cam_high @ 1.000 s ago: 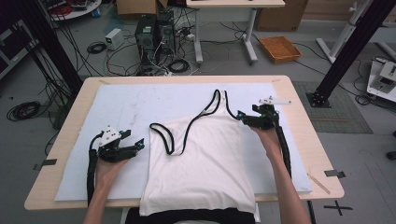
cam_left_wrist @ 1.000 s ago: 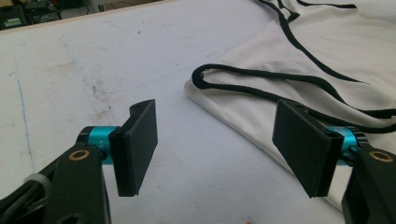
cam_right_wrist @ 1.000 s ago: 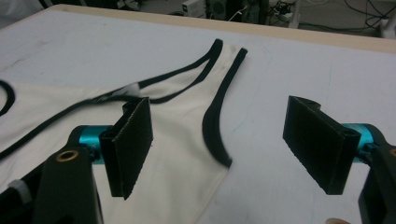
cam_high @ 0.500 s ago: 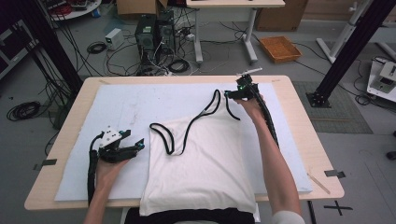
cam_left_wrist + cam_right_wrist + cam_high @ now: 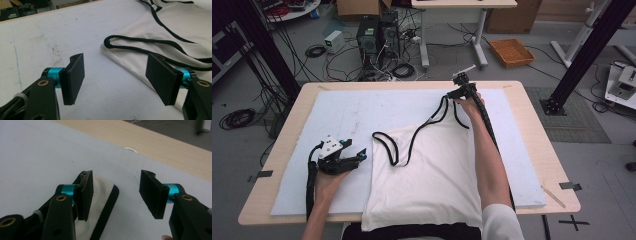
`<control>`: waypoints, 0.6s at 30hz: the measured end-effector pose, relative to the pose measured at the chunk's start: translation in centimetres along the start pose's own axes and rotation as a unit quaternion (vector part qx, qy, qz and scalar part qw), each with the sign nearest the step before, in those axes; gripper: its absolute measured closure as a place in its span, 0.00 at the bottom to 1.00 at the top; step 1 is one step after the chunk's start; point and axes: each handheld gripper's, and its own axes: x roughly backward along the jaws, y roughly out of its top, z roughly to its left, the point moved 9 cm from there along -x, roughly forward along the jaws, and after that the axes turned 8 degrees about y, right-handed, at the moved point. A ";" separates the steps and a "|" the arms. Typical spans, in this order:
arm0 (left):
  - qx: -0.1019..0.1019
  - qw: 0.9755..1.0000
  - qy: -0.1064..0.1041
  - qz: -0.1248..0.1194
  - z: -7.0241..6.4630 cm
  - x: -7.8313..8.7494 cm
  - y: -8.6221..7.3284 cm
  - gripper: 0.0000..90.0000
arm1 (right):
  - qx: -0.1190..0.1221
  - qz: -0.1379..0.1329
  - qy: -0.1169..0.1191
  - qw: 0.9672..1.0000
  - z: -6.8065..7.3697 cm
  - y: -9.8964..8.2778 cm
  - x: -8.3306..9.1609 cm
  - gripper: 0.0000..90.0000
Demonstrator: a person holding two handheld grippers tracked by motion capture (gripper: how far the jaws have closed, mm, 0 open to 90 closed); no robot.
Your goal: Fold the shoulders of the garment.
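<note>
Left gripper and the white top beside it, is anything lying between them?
Nothing. In the left gripper view, bare white mat separates the open left gripper from the edge of the white top.

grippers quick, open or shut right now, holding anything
Left tool: open, holding nothing, beside the white black-trimmed fabric top.
Right tool: open, over the top's black-edged strap end, not gripping it.

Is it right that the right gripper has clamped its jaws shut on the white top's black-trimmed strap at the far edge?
No. The right gripper is open, its jaws apart above the black-trimmed strap of the white top, as the right gripper view shows.
</note>
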 end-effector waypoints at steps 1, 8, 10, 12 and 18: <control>-0.001 1.000 0.001 0.001 0.0 0.0 0.0 0.35 | -0.001 0.004 -0.002 1.000 -0.1 -0.2 -0.4 0.53; -0.005 1.000 0.003 0.002 -0.1 0.0 0.0 0.36 | -0.004 0.004 0.003 1.000 0.4 -0.4 -1.6 0.65; -0.004 1.000 0.002 0.000 -0.1 0.0 0.0 0.36 | -0.002 0.015 0.004 1.000 0.6 -0.9 -2.1 0.74; -0.005 1.000 0.003 0.000 -0.1 0.0 0.0 0.36 | -0.014 0.011 0.011 1.000 0.7 -0.9 -2.2 0.77; -0.003 1.000 0.003 -0.002 -0.1 0.0 0.0 0.36 | 0.004 0.012 0.011 1.000 1.0 -0.7 -1.8 0.95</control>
